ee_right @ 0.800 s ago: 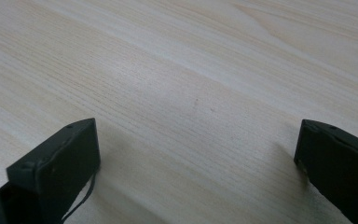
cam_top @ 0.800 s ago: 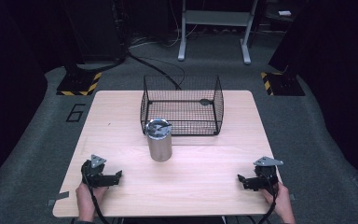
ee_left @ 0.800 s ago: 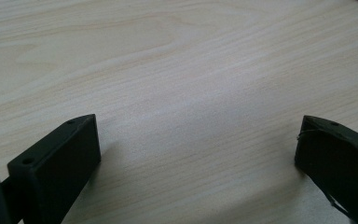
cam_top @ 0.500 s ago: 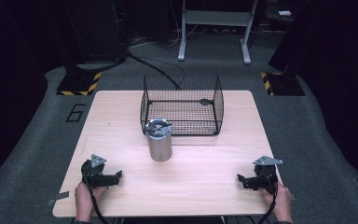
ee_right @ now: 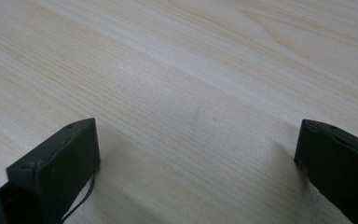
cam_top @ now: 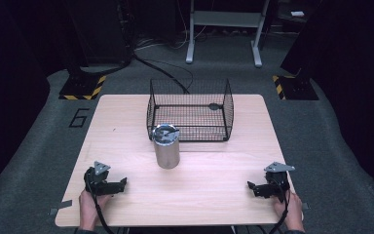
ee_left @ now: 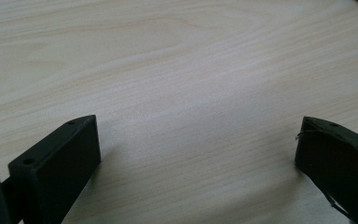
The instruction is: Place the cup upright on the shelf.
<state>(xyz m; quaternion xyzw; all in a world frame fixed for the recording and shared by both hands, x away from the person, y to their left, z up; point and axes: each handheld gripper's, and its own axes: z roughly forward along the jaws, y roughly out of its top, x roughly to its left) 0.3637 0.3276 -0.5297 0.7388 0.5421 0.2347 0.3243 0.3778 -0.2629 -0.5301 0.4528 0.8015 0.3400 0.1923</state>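
At the near edge of the pale wooden tabletop (cam_top: 209,190), a person's two hands rest with a hand-held gripper in each. The left hand-held gripper (cam_top: 121,184) lies low on the wood at the near left corner, its jaws spread wide apart with only bare grain between them in the left gripper view (ee_left: 198,154). The right hand-held gripper (cam_top: 251,187) sits at the near right corner, likewise gaping and holding nothing, its jaws flanking bare tabletop in the right gripper view (ee_right: 198,154). Both point inward toward the middle of the tabletop, well apart from each other.

Farther in, a steel canister (cam_top: 166,146) with a shiny lid stands upright near the centre, well clear of both hand-held grippers. Just behind it, close to its far side, a black wire basket (cam_top: 190,127) stands open-topped on the far half of the tabletop, a small dark object (cam_top: 214,106) lying inside toward its back right.

Against the frames of the past second, nothing has shifted: hands, canister and basket keep their places.
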